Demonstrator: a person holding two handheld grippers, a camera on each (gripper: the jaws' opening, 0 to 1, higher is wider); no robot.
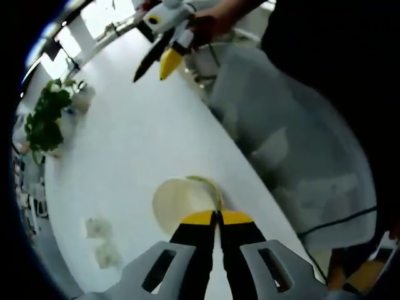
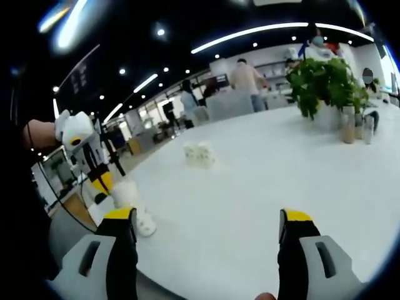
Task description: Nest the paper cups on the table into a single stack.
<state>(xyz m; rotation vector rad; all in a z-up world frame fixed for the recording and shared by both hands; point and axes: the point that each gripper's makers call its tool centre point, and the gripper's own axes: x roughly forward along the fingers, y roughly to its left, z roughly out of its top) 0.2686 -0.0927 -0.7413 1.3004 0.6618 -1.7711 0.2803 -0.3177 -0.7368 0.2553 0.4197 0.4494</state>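
A long white table (image 2: 262, 181) carries a cluster of paper cups (image 2: 200, 154) mid-frame and a potted plant (image 2: 325, 81) at upper right.

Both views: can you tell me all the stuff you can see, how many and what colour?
paper cup: one, cream, on its side at the left gripper's shut tips.
small pale things: one cluster, whitish, mid-table; too blurry to name.
plant: one, green, far end of table.
bottles: a few, pale, beside the plant.
table: one, white, long.
chairs: several, grey, along the table edge.
people: a few, standing far back in the right gripper view.
ceiling lights: many, white strips and spots.
left gripper: one, black jaws with yellow tips, closed on the cup's rim.
right gripper: one, black jaws with yellow tips, open above the table.
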